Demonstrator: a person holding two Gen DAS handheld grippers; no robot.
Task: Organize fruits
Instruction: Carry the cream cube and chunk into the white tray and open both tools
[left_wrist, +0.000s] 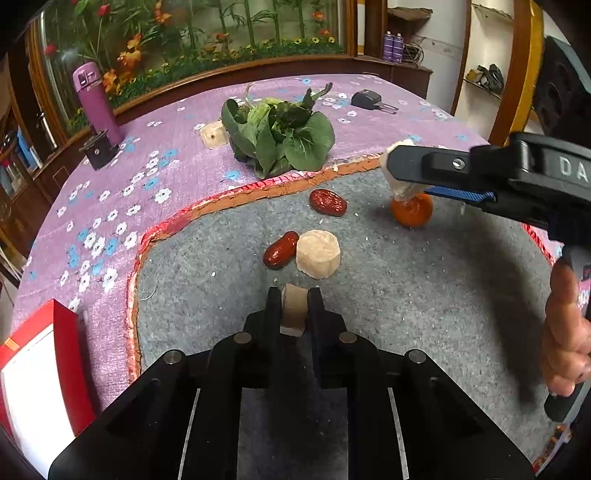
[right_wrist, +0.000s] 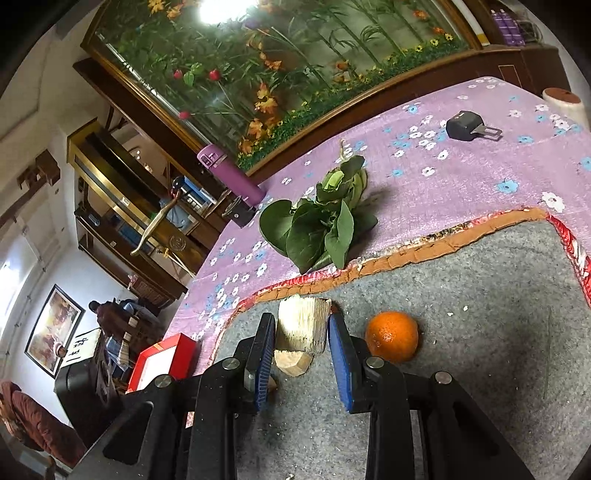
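My left gripper (left_wrist: 294, 295) is shut on a small pale chunk (left_wrist: 293, 308) low over the grey mat (left_wrist: 406, 295). Ahead of it lie a pale round chunk (left_wrist: 318, 258), a red date (left_wrist: 281, 249) touching it, and a second red date (left_wrist: 328, 202). My right gripper (right_wrist: 302, 321) is shut on a pale ridged chunk (right_wrist: 303, 326), held above the mat just left of an orange (right_wrist: 392, 336). In the left wrist view the right gripper (left_wrist: 397, 170) hangs over the orange (left_wrist: 412, 210). Another pale chunk (right_wrist: 293, 362) lies under it.
A leafy green bunch (left_wrist: 280, 138) lies on the purple flowered cloth (left_wrist: 147, 166) beyond the mat. A purple bottle (left_wrist: 94, 99), a black holder (left_wrist: 98, 149), a pale cube (left_wrist: 213, 134) and a black plug (left_wrist: 369, 99) stand farther back. A red box (left_wrist: 44, 369) sits at left.
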